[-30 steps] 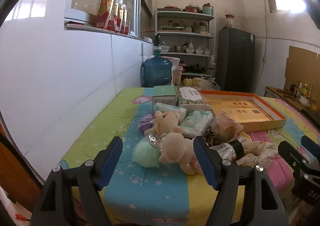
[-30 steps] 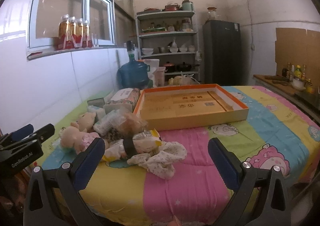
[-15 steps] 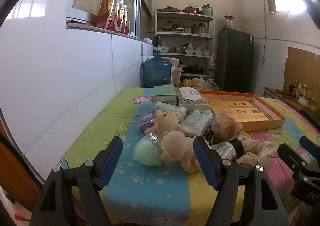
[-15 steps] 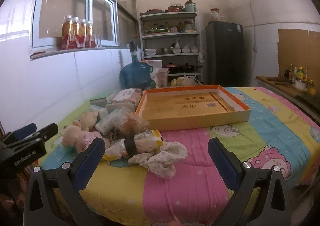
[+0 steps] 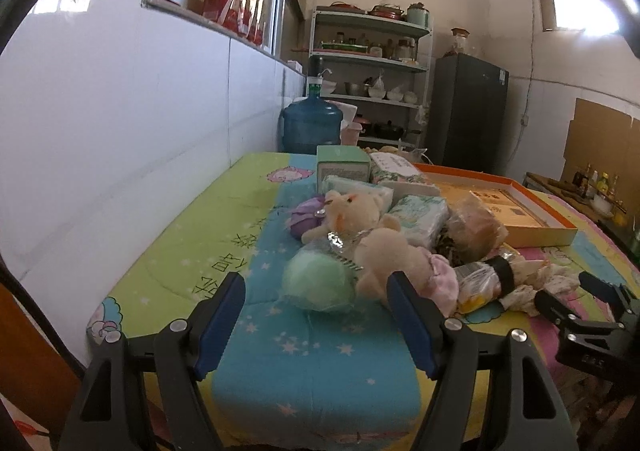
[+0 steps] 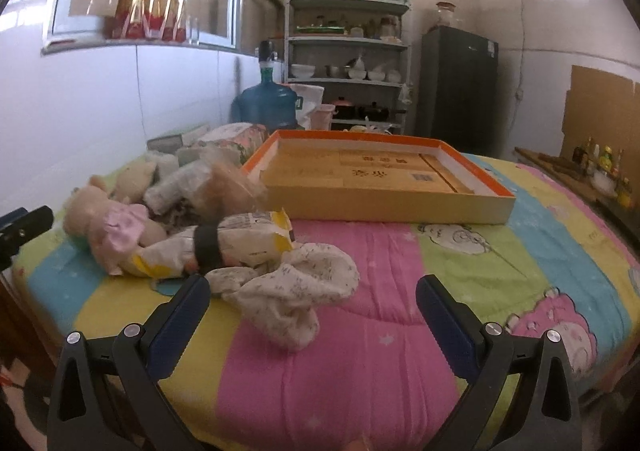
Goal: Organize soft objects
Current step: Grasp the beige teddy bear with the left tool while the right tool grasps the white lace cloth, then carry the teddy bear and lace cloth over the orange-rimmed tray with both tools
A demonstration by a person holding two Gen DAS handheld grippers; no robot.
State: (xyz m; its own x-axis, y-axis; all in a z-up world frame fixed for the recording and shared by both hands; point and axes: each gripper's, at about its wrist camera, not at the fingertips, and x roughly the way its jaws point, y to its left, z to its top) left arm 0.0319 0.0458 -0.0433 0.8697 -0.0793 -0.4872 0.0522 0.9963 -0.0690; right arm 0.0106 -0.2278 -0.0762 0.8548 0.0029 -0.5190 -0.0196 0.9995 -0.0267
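Soft toys and packets lying heaped at the near left part of a quilted, pastel-striped bedspread; beige plush bear in a pink dress sprawling beside a pale green fluffy ball in clear wrap; second cream plush bear sitting just behind, against a purple pouch; white floral cloth bundle crumpling at the front of the pile, touching a yellow-and-white plastic packet with a black band; wrapped tissue packs resting further back; shallow orange-rimmed cardboard tray lying beyond; blue water jug standing past the bedspread's far edge; left gripper hanging with jaws spread wide, grasping nothing; right gripper likewise gaping, nothing pinched.
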